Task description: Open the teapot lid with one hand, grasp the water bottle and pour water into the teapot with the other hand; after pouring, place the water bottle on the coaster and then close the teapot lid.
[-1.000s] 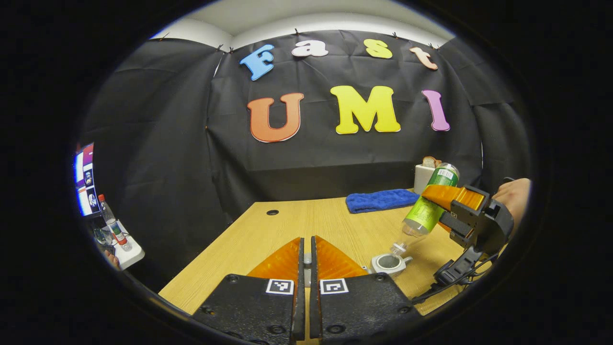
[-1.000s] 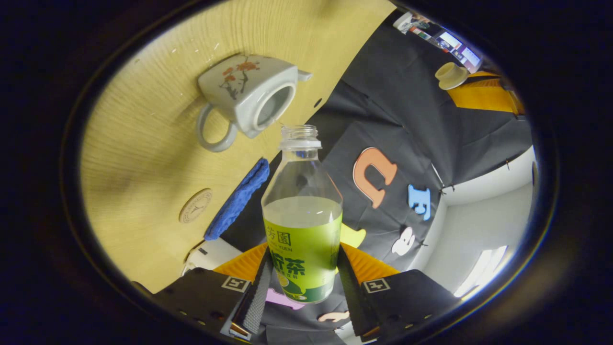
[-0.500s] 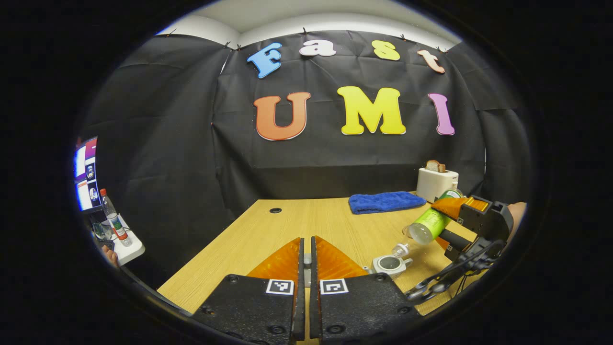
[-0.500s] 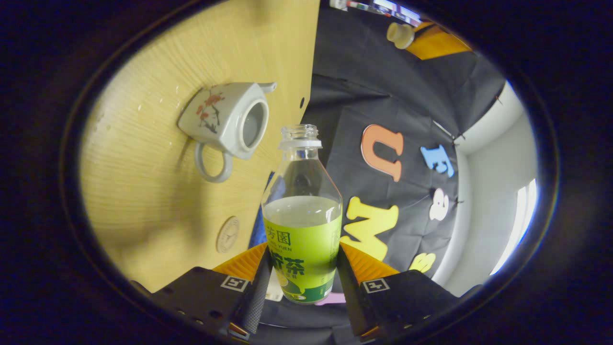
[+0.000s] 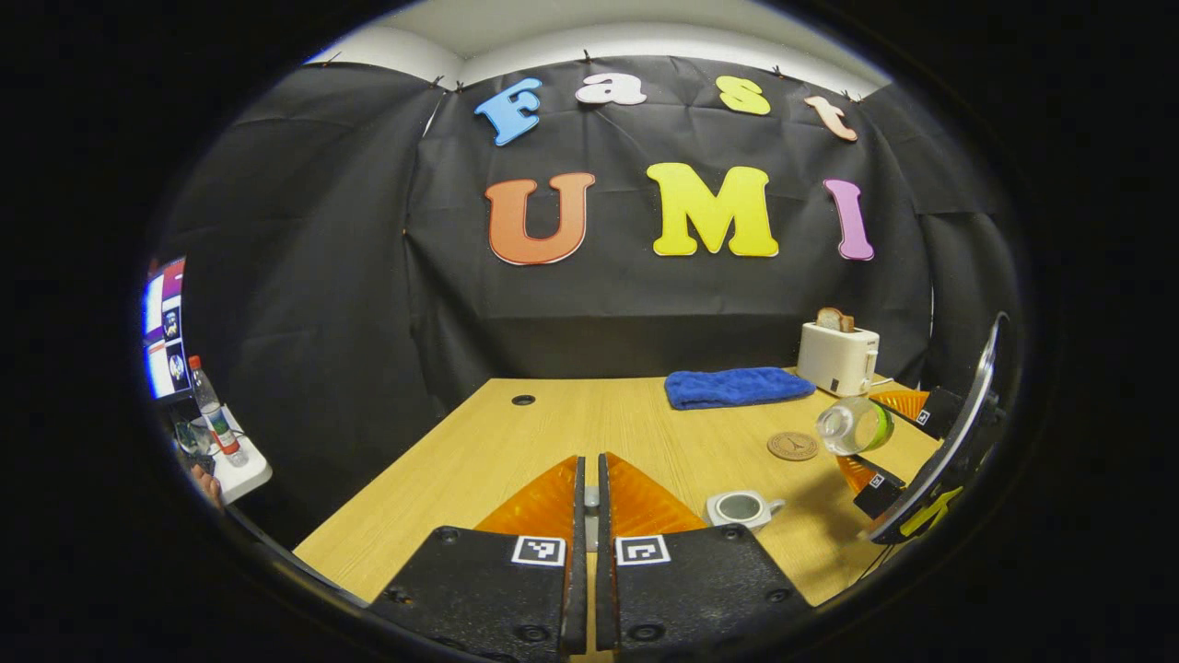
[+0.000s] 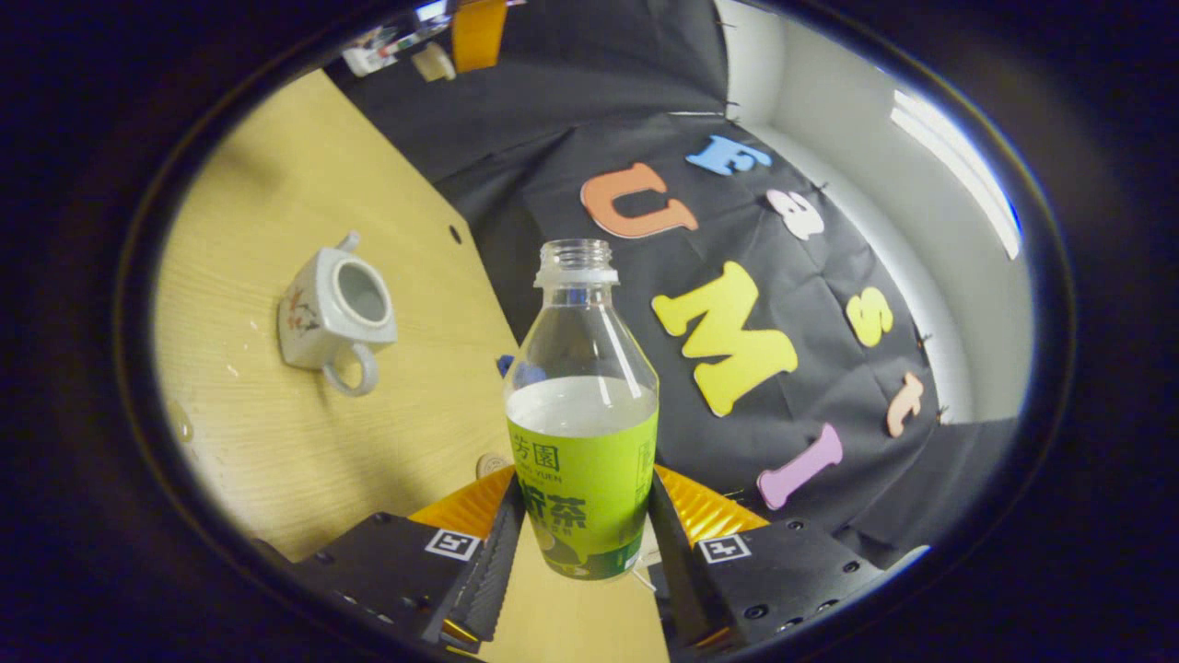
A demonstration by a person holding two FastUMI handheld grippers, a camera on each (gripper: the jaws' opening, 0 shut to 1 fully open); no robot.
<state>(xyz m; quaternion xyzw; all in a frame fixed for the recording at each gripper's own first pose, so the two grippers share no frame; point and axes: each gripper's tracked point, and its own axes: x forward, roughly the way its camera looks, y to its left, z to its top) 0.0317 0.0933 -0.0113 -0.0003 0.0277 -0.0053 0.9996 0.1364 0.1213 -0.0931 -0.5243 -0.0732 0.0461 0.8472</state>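
In the left gripper view, the left gripper [image 5: 589, 502] has its fingers pressed together, with something small and pale between the tips that cannot be made out. The open teapot [image 5: 742, 507] stands just right of it on the wooden table [image 5: 479, 460]; farther right are the coaster [image 5: 793, 447], a blue towel [image 5: 737, 386] and a toaster [image 5: 836, 357]. In the right gripper view, the right gripper [image 6: 578, 534] is clamped on the uncapped water bottle [image 6: 581, 433], whose green label's writing stays unread, while the teapot sits lidless to its left

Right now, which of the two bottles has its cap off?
The green-labelled water bottle clamped in the right gripper; its neck is open. The small bottle on the side stand wears a red cap.
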